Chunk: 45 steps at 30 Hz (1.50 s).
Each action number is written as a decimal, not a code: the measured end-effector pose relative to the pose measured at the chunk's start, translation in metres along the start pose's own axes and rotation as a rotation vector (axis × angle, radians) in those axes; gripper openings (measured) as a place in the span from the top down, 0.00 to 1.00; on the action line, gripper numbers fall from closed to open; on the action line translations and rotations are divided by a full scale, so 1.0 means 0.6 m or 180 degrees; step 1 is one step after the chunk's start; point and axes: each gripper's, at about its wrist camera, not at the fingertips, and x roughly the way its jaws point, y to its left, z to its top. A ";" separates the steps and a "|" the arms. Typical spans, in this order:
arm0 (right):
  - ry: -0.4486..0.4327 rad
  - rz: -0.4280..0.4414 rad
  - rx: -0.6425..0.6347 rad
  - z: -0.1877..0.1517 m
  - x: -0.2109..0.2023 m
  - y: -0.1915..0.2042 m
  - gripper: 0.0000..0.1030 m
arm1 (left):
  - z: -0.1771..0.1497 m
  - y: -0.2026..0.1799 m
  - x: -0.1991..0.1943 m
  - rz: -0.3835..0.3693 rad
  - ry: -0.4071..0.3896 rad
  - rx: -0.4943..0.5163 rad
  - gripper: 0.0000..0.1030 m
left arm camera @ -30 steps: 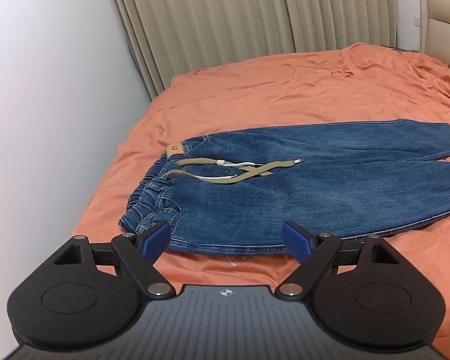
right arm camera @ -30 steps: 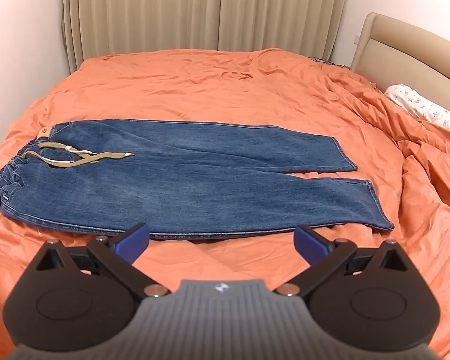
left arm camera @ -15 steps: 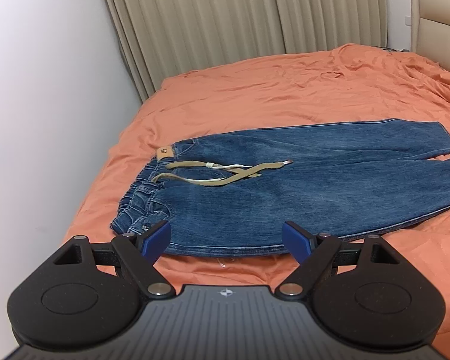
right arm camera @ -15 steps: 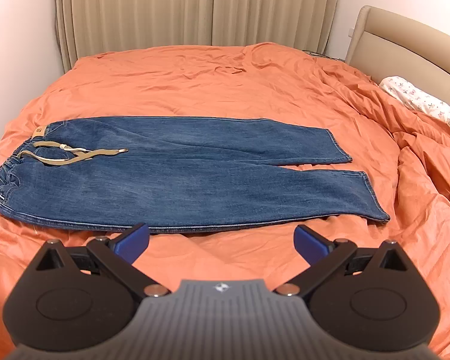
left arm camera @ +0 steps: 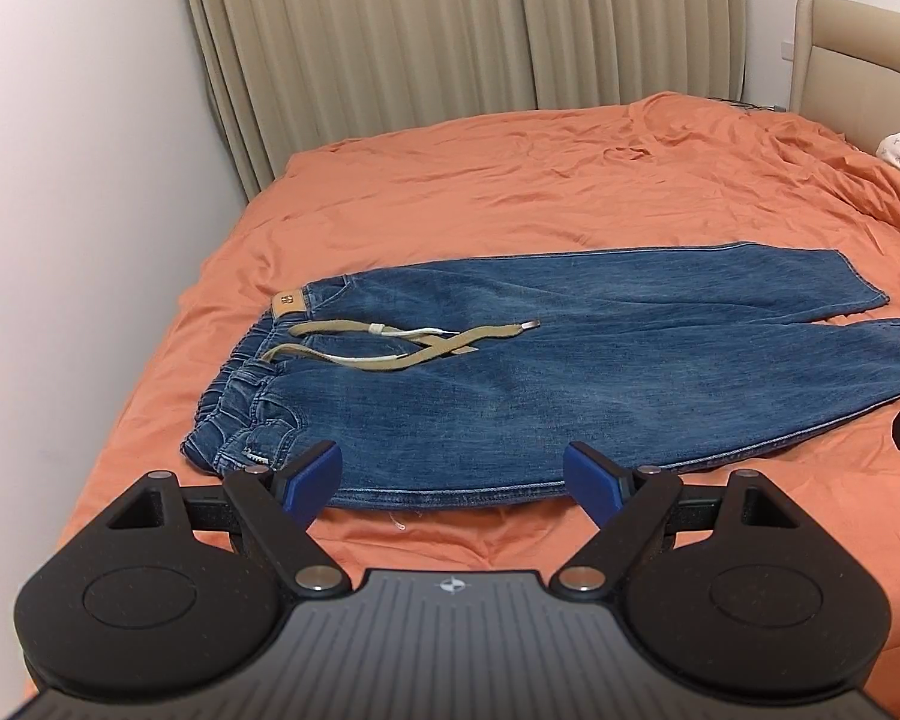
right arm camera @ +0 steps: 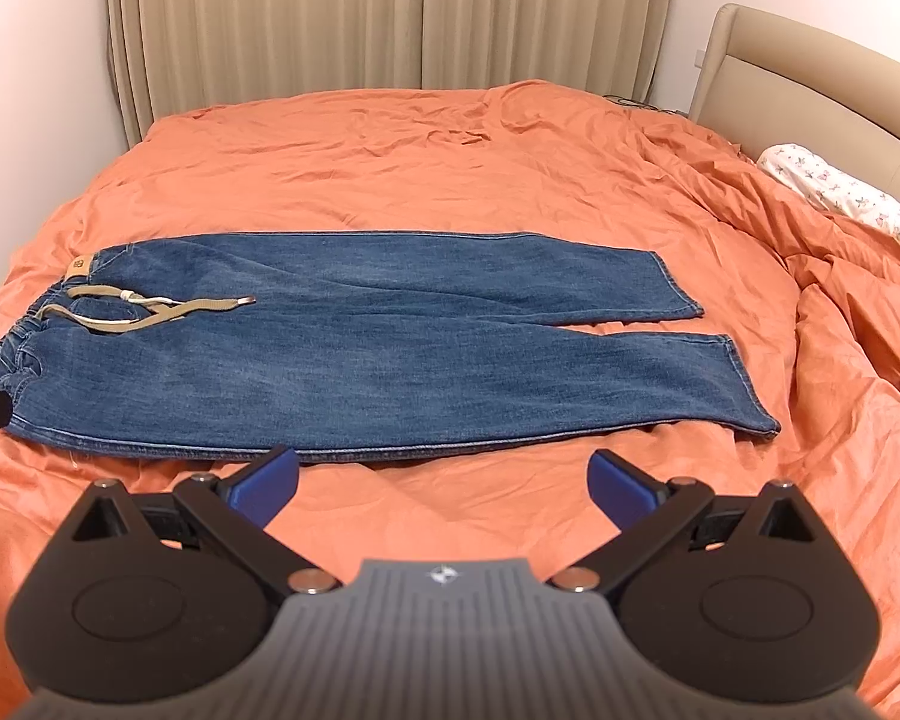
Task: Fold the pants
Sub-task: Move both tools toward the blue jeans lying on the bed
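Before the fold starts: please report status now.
Left gripper open, right gripper open, both empty. Jeans flat on bed, unfolded. Drawstring loose on top.

Both views slightly shifted: pants (left arm camera: 570, 372) a little farther left and lower in the left wrist view.

pants (right arm camera: 354, 354): faded blue denim, woven drawstring | bedsheet (right arm camera: 450, 168): matt wrinkled orange cloth | curtains (right arm camera: 390, 18): pleated beige fabric
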 end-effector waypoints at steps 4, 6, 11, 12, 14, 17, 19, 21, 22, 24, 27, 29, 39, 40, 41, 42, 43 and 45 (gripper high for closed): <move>0.0014 0.0011 -0.0008 -0.001 0.001 0.002 0.05 | -0.001 0.000 0.000 -0.0015 0.0006 0.0001 0.05; 0.0019 0.0015 -0.0012 -0.002 0.002 0.003 0.05 | -0.001 -0.002 0.000 -0.0022 0.0010 0.0007 0.05; 0.0015 0.0017 -0.0016 -0.002 0.001 0.006 0.05 | -0.005 -0.006 0.000 -0.0034 0.0017 0.0015 0.05; 0.0014 0.0016 -0.0017 -0.002 0.001 0.006 0.05 | -0.006 -0.006 0.000 -0.0035 0.0021 0.0011 0.05; 0.0012 0.0020 -0.0013 -0.002 0.001 0.007 0.05 | -0.006 -0.007 -0.001 -0.0047 0.0029 0.0010 0.05; 0.0013 0.0036 -0.0018 -0.001 0.002 0.007 0.05 | -0.007 -0.010 -0.001 -0.0052 0.0036 0.0015 0.05; 0.0017 0.0046 -0.0028 -0.002 0.002 0.010 0.05 | -0.008 -0.012 -0.001 -0.0068 0.0037 0.0026 0.05; 0.0023 0.0053 -0.0034 -0.003 0.003 0.011 0.05 | -0.009 -0.014 -0.002 -0.0081 0.0037 0.0041 0.05; 0.0027 0.0058 -0.0036 -0.003 0.003 0.013 0.05 | -0.010 -0.014 -0.002 -0.0087 0.0035 0.0046 0.05; 0.0031 0.0063 -0.0033 -0.004 0.002 0.013 0.05 | -0.011 -0.015 -0.002 -0.0090 0.0034 0.0050 0.05; 0.0030 0.0066 -0.0034 -0.004 0.002 0.013 0.05 | -0.011 -0.016 -0.003 -0.0089 0.0034 0.0048 0.05; 0.0031 0.0068 -0.0030 -0.004 0.002 0.013 0.05 | -0.011 -0.016 -0.003 -0.0088 0.0037 0.0052 0.05; 0.0037 0.0090 -0.0030 -0.005 0.001 0.014 0.05 | -0.011 -0.016 -0.005 -0.0089 0.0034 0.0055 0.05; 0.0039 0.0092 -0.0028 -0.004 0.001 0.014 0.05 | -0.011 -0.016 -0.005 -0.0088 0.0032 0.0055 0.05; 0.0039 0.0092 -0.0026 -0.004 0.001 0.014 0.05 | -0.012 -0.015 -0.005 -0.0089 0.0031 0.0056 0.05; 0.0040 0.0094 -0.0029 -0.004 0.001 0.013 0.05 | -0.012 -0.015 -0.004 -0.0092 0.0033 0.0057 0.05; 0.0038 0.0095 -0.0029 -0.004 0.001 0.013 0.05 | -0.011 -0.015 -0.004 -0.0093 0.0037 0.0058 0.05; 0.0035 0.0096 -0.0027 -0.004 0.000 0.013 0.05 | -0.011 -0.015 -0.004 -0.0093 0.0035 0.0059 0.05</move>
